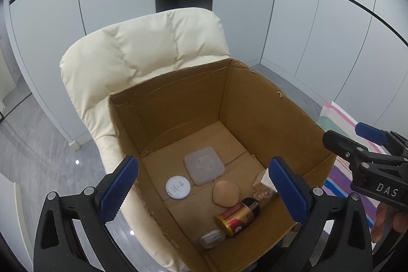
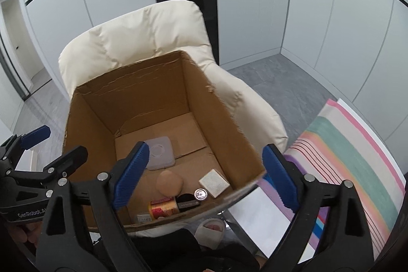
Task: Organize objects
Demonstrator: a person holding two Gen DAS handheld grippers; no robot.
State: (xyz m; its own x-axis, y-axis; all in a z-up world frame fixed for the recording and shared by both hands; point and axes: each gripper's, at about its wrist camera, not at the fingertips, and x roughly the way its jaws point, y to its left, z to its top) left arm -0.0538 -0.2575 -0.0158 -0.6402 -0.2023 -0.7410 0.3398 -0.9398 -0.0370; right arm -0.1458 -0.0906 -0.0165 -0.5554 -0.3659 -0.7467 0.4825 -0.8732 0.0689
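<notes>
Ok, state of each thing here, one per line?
Brown cardboard box: open-topped, on the cream chair.
Red-and-gold bottle with dark cap: lying on its side.
White round tin: lid on, flat.
Grey square lid: flat.
Left gripper: open, empty.
Right gripper: open, empty.

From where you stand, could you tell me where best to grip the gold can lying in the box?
Probably across the gold can's round body, coming straight down from above: it lies on its side on the cardboard box floor, and the tall walls block side approaches.
</notes>
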